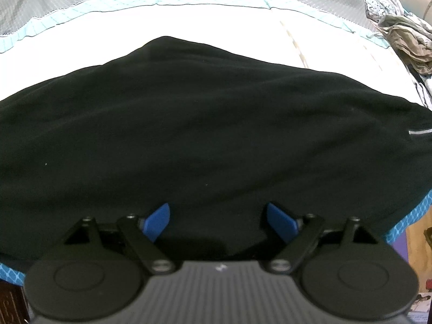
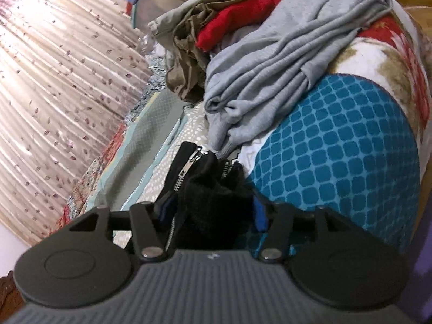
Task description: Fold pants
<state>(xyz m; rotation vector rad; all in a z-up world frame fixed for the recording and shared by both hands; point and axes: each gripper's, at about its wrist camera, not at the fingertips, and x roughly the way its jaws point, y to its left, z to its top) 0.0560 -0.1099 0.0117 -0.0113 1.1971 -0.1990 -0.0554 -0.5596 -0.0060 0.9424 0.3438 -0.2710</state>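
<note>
Black pants (image 1: 205, 135) spread on bed

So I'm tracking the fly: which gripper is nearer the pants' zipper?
Right. The right gripper has the zipper between its jaws; the left gripper hovers open over plain black cloth.

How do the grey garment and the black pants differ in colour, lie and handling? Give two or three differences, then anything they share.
Colour: the grey garment is light; the black pants are dark.
Lie: the grey garment is heaped in loose folds on a pile; the black pants lie spread fairly flat.
Handling: nothing touches the grey garment; black fabric of the pants, zipper included, sits bunched between the right gripper's pads.
Shared: both are soft clothing on the bed.
</note>
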